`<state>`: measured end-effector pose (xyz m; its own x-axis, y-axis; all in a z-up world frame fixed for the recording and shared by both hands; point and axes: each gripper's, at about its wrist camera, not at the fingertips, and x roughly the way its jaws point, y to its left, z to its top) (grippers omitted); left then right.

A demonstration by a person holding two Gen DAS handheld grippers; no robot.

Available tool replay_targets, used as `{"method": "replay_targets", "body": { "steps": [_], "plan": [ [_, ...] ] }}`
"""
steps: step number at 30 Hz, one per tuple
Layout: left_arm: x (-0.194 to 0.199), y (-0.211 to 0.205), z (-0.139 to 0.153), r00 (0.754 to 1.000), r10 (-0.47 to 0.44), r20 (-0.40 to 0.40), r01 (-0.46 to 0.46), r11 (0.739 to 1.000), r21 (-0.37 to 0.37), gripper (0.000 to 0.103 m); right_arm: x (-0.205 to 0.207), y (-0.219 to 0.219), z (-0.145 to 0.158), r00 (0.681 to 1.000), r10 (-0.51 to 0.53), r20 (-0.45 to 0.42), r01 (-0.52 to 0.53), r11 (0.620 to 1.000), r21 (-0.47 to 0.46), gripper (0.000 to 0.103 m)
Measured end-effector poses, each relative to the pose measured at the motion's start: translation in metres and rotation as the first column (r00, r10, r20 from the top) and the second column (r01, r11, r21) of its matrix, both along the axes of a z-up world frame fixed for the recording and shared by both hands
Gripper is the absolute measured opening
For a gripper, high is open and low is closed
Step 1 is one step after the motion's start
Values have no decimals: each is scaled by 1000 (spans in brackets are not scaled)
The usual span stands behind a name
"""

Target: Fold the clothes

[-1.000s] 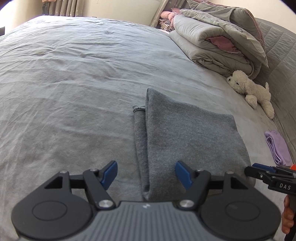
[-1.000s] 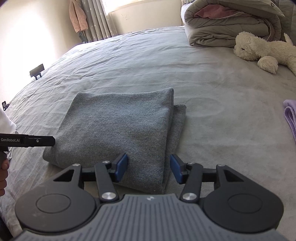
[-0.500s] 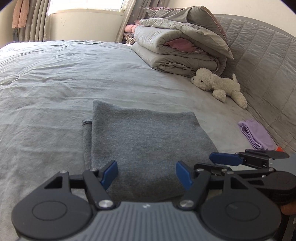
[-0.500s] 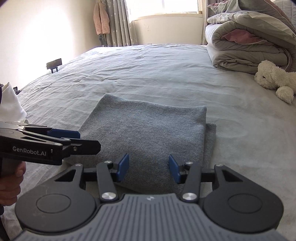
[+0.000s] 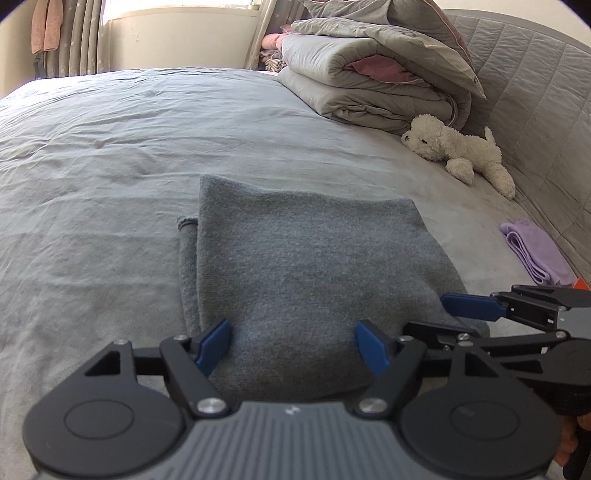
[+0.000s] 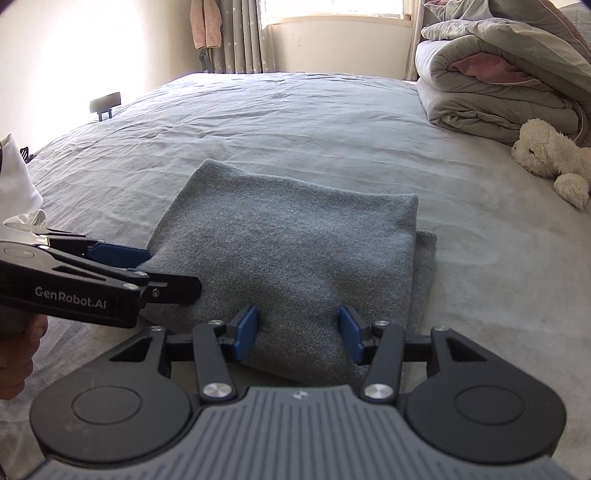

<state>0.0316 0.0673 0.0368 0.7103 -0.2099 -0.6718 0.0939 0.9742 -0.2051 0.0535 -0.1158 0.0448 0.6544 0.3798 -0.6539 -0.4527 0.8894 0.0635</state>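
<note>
1. The left wrist view looks from just behind the left gripper, angled down and forward over the bed, close above the near edge of the folded grey garment.
2. The right wrist view sits likewise behind the right gripper, just right of it.
3. Both share the garment, the rolled duvet, the plush dog and the far window.

"GenRobot.AI" stands in white letters on the side of the left gripper.

Bare sheet left; duvet far right
</note>
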Motion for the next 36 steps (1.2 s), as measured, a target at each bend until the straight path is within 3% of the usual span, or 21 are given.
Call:
{"method": "replay_targets", "body": {
  "steps": [6, 18, 28, 36],
  "plan": [
    [-6, -5, 11, 997, -29, 69, 29, 1000, 0, 77, 4, -9, 5, 998, -56, 8, 56, 998, 37, 52],
    [4, -3, -3, 1000, -3, 9, 3, 1000, 10, 81, 9, -22, 5, 992, -126, -30, 129, 988, 86, 55],
    [8, 3, -3, 1000, 8, -16, -8, 1000, -3, 83, 17, -24, -6, 984, -155, -88, 161, 984, 76, 73],
    [10, 22, 1, 997, 63, -46, -65, 997, -45, 83, 21, -35, -3, 979, -157, -126, 172, 978, 119, 74]
  ]
}}
